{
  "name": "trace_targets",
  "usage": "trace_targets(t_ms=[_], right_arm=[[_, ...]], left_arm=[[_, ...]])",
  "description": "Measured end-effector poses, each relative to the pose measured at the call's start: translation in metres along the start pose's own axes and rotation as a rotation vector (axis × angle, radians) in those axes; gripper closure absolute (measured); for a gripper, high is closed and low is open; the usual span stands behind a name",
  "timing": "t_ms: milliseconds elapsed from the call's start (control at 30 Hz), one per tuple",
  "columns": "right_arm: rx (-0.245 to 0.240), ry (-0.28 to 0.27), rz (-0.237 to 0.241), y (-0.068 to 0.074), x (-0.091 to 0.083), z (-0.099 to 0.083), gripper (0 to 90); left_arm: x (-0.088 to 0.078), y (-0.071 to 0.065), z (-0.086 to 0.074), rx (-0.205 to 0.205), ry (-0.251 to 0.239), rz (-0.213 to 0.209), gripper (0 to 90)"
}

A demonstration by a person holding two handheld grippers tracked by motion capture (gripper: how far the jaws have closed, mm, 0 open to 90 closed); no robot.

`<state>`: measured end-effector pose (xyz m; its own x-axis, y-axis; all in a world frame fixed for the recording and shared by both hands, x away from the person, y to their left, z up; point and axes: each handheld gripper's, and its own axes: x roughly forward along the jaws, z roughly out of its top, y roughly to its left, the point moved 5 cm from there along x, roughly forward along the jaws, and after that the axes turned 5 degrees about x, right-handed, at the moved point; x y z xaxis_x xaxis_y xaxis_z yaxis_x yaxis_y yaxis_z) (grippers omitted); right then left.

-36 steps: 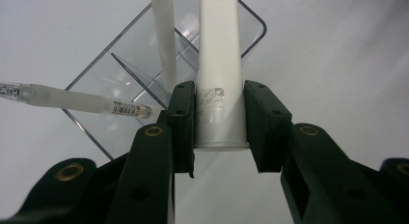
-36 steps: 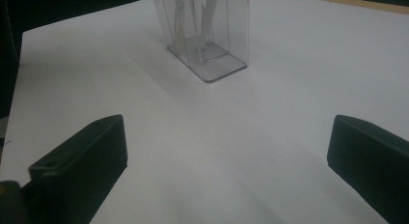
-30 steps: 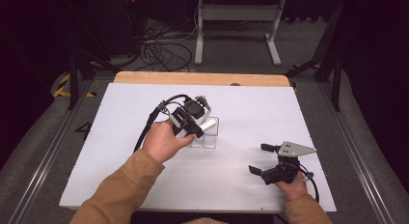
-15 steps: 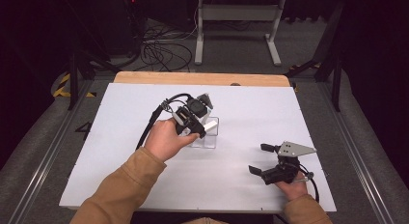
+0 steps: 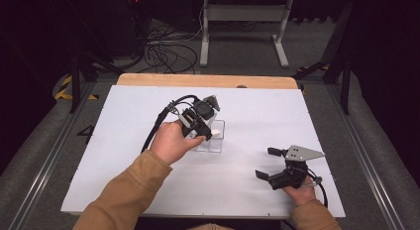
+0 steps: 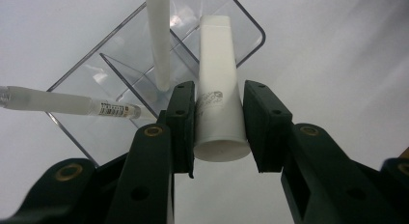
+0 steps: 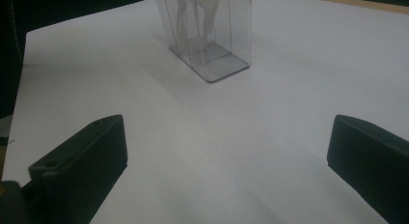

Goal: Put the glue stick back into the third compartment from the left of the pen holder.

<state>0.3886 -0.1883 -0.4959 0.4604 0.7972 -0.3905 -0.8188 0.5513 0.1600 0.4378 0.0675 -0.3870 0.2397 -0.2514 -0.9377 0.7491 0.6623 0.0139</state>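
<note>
Here the left gripper (image 5: 204, 122) is held above the clear organizer (image 5: 214, 137), which stands on the white surface (image 5: 257, 116) near its middle, a little toward the left edge. In the left gripper view its two black fingers (image 6: 182, 122) are clenched on a white tube (image 6: 218, 93): the left one touches the tube's side, and the right one lies against the other side or very close to it. The tube's narrow end is down inside one compartment of the organizer (image 6: 120, 74), the one close to a rounded corner, and its wide flat end is between the fingers. A thin white stick (image 6: 159, 38) stands in the next compartment, and a pen with a label (image 6: 62, 102) leans out over the organizer's wall.

The right gripper (image 5: 271, 163) rests near the right front corner of the surface, well apart from the organizer. Its fingers (image 7: 79, 163) are released and stand wide, with nothing between them, and they are directed toward the organizer (image 7: 208, 35).
</note>
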Motion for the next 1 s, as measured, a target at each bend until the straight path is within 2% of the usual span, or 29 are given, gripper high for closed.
trace_targets(t_ms=[233,267,333,467,533,567,600,633,733,900,1000], right_arm=[[0.002,-0.001,0.002,0.001,0.0,0.0,0.7],[0.002,-0.001,0.002,0.0,0.0,0.0,0.7],[0.002,-0.001,0.002,0.001,0.0,0.0,0.7],[0.001,-0.002,0.002,0.001,0.0,0.0,0.7],[0.001,-0.003,0.001,0.001,0.0,0.0,0.7],[0.002,-0.002,0.002,0.0,0.0,0.0,0.7],[0.002,-0.002,0.002,0.0,0.0,0.0,0.7],[0.001,-0.003,0.001,0.001,0.0,0.0,0.7],[0.001,-0.004,0.001,0.001,0.0,0.0,0.7],[-0.003,-0.005,-0.002,0.001,0.0,0.0,0.7],[-0.003,-0.006,-0.003,0.001,-0.001,0.0,0.7]], left_arm=[[0.001,-0.001,0.001,0.008,-0.017,0.005,65.5],[0.001,-0.001,0.001,0.008,-0.017,0.005,62.7],[-0.006,0.0,0.001,0.028,-0.071,-0.006,52.6],[-0.015,-0.001,-0.006,0.045,-0.151,0.003,44.1],[-0.019,-0.001,-0.011,0.048,-0.192,0.005,41.4],[-0.019,-0.001,-0.011,0.048,-0.192,0.005,40.7],[-0.021,0.0,-0.014,0.053,-0.213,0.008,40.7],[-0.025,0.0,-0.02,0.055,-0.258,0.012,39.3],[-0.029,0.0,-0.028,0.071,-0.32,0.016,37.4],[-0.038,0.0,-0.041,0.111,-0.422,0.057,33.7],[-0.043,-0.001,-0.049,0.115,-0.488,0.061,31.0]])
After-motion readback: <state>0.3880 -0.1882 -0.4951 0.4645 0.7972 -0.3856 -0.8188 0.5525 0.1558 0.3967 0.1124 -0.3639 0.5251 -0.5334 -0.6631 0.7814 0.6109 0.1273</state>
